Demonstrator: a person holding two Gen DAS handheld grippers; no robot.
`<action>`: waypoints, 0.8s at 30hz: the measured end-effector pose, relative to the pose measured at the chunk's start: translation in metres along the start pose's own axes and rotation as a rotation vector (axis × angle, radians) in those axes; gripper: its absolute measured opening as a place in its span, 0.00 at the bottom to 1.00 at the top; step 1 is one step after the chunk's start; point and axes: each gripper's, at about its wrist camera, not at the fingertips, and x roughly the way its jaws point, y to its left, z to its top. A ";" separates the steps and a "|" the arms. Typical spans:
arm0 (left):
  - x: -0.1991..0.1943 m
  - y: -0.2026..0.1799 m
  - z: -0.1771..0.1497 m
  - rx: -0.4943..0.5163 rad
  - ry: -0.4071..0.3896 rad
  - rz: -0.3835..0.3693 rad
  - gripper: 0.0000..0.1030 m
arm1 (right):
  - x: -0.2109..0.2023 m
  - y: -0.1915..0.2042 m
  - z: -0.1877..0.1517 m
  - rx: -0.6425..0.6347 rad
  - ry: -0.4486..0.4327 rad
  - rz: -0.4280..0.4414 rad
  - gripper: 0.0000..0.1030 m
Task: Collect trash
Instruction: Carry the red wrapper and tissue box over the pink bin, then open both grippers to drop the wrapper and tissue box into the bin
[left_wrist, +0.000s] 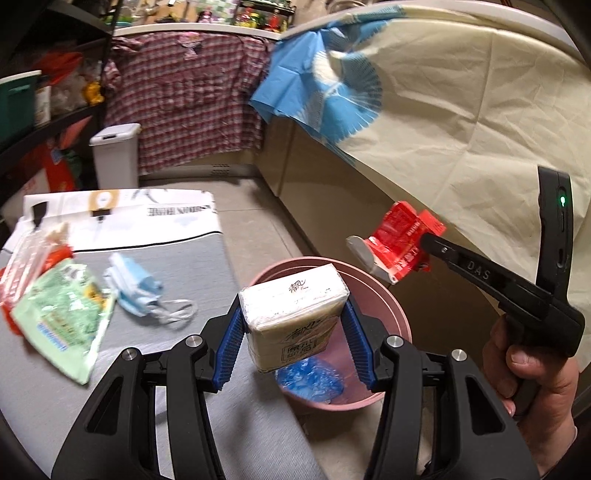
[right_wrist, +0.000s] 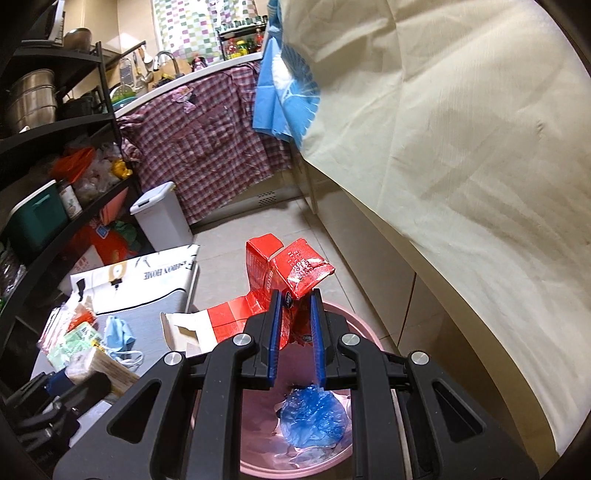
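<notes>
My left gripper (left_wrist: 293, 328) is shut on a beige tissue pack (left_wrist: 291, 317) and holds it over the near rim of the pink bin (left_wrist: 400, 314). My right gripper (right_wrist: 295, 314) is shut on a crushed red carton (right_wrist: 280, 280) and holds it above the pink bin (right_wrist: 354, 321); the carton also shows in the left wrist view (left_wrist: 399, 242). A crumpled blue plastic bag (right_wrist: 314, 417) lies inside the bin. On the grey table (left_wrist: 207, 258) lie a blue face mask (left_wrist: 136, 288), a green snack bag (left_wrist: 66, 317) and a clear wrapper (left_wrist: 26, 258).
A white lidded bin (left_wrist: 116, 155) stands on the floor at the back. A cream cloth (left_wrist: 461, 110) hangs over the counter on the right. A plaid shirt (left_wrist: 184, 99) hangs at the back. Black shelves (right_wrist: 55, 166) full of goods stand on the left.
</notes>
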 end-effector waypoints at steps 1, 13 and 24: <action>0.005 -0.002 0.000 0.005 0.005 -0.007 0.49 | 0.004 -0.001 -0.001 0.001 0.004 -0.006 0.15; 0.058 -0.013 -0.005 0.034 0.079 -0.056 0.49 | 0.045 -0.003 -0.005 0.006 0.057 -0.029 0.15; 0.078 -0.013 -0.009 0.025 0.136 -0.083 0.51 | 0.057 -0.004 -0.008 0.002 0.078 -0.027 0.20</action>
